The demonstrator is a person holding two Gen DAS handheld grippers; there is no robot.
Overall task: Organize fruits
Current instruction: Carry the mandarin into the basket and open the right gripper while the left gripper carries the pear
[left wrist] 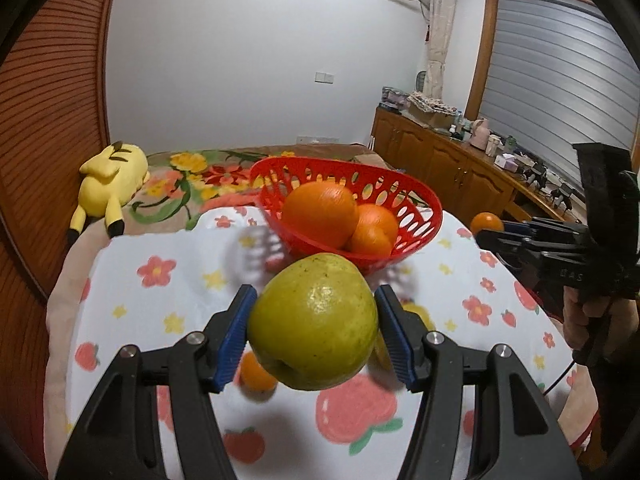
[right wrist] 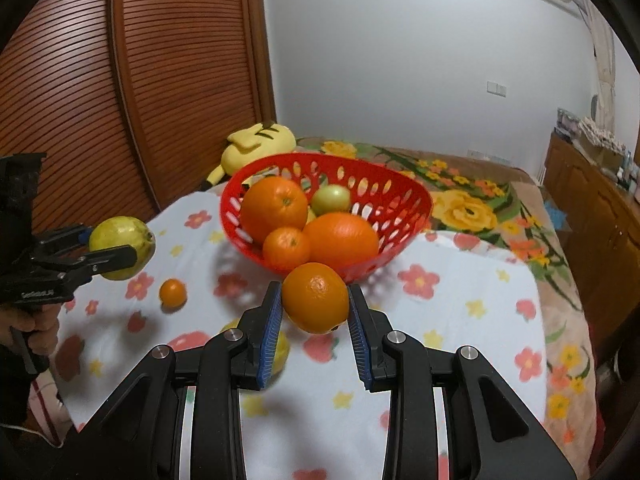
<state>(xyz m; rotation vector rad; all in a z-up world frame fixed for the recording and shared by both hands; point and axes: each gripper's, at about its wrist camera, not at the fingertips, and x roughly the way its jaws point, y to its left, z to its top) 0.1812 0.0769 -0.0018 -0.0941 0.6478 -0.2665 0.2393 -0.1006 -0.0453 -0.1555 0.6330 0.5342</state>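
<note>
Blue-padded jaws of the left gripper (left wrist: pixel 314 322) clamp a large green-yellow guava (left wrist: pixel 314 322) at its widest part, clear of the flowered cloth (left wrist: pixel 168 292); the right gripper (right wrist: pixel 314 300) is pinched on an orange (right wrist: pixel 315 298) in the same way, also off the cloth. Both fruits are round and smooth, so I judge a jolt or a tilt of either tong could let one roll out of the pads and drop. Below them, loose on the cloth, lie a small orange (right wrist: pixel 173 293) toward the left and a yellow fruit (right wrist: pixel 282 350) half hidden behind the right tong's near finger. Farther off stands the red basket (right wrist: pixel 384 184), already heaped with three oranges and a small green fruit. Dropping more onto that pile could knock a fruit over the low near rim, and two tongs arriving together may collide. A yellow plush toy (right wrist: pixel 256 146) lies beyond, on the left.
</note>
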